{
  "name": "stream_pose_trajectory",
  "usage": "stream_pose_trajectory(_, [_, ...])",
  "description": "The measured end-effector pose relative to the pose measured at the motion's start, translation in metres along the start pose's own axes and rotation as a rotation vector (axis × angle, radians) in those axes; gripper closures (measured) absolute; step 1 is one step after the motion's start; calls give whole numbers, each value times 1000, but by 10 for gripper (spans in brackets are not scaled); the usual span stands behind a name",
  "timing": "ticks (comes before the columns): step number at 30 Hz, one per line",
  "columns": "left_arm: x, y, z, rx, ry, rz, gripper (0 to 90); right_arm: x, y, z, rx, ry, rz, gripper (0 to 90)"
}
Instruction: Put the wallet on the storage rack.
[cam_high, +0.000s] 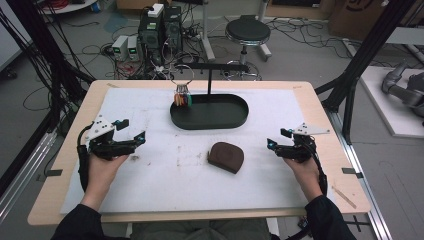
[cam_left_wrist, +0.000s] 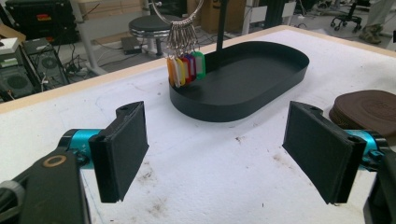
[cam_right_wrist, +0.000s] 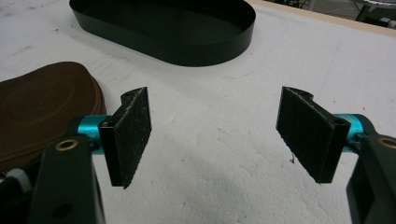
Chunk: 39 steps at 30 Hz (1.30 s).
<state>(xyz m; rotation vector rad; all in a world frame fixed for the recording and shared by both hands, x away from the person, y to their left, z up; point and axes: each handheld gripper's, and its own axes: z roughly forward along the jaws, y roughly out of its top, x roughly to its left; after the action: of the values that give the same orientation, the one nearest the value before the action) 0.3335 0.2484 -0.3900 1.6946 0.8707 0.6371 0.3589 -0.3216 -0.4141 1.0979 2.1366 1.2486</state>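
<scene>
Brown leather pouch (cam_high: 226, 156), one, lies on the white foam mat (cam_high: 150, 185) between two grippers, near one black oval tray (cam_high: 210, 112) with one bunch of coloured key tags (cam_high: 182, 97). Left gripper (cam_high: 131, 132) and right gripper (cam_high: 275, 140) rest low, jaws wide, empty.

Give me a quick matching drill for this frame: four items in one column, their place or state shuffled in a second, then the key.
Things:
1. key ring with coloured tags
2. brown pouch
3. black oval tray
4. left gripper

Place or state:
A. lies flat on the white mat, nearer the person than the tray
B. jaws wide apart, nothing between them
C. hangs from the stand's arm at the tray's left end
D. sits mid-table with nothing inside it

Pairs: 1-C, 2-A, 3-D, 4-B
</scene>
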Motion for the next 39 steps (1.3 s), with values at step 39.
stream_pose_trajectory(39, [-7,-5,2,12,-16,26,218,49,7,51,110,226,-10,455])
